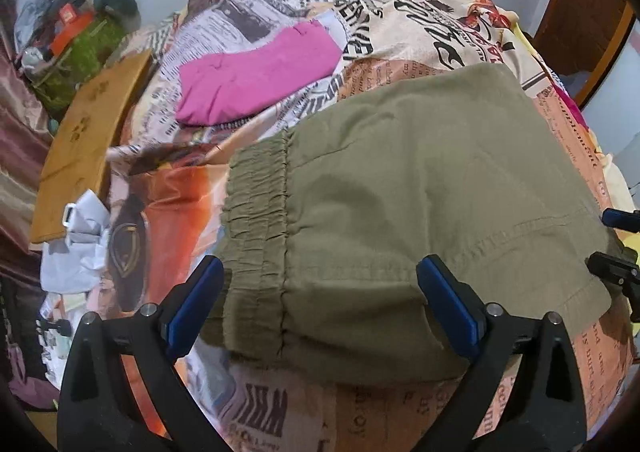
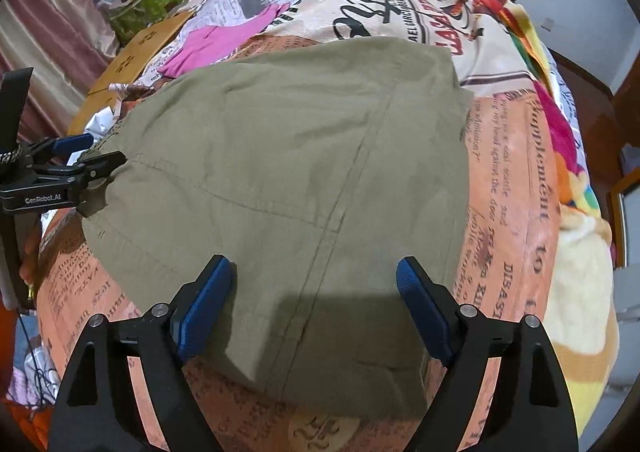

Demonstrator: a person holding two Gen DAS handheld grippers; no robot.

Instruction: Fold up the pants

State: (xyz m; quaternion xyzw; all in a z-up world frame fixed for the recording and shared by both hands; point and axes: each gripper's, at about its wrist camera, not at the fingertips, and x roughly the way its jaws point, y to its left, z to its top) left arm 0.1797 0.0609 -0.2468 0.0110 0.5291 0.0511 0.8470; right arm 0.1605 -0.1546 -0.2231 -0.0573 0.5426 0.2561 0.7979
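Observation:
Olive-green pants (image 1: 400, 188) lie folded flat on a bed covered by a newspaper-print sheet (image 1: 400, 12). The elastic waistband (image 1: 256, 212) is at the left in the left wrist view. My left gripper (image 1: 320, 292) is open, its blue pads on either side of the near waistband edge, just above the cloth. It also shows at the left in the right wrist view (image 2: 96, 160). My right gripper (image 2: 314, 288) is open and hovers over the near edge of the pants (image 2: 300, 172), holding nothing.
A folded pink garment (image 1: 256, 80) lies on the sheet beyond the pants. A wooden board (image 1: 88, 140) and a green bag with clutter (image 1: 80, 48) sit at the left. White cloth (image 1: 80, 236) lies at the bed's left edge. A colourful blanket (image 2: 572, 172) is at the right.

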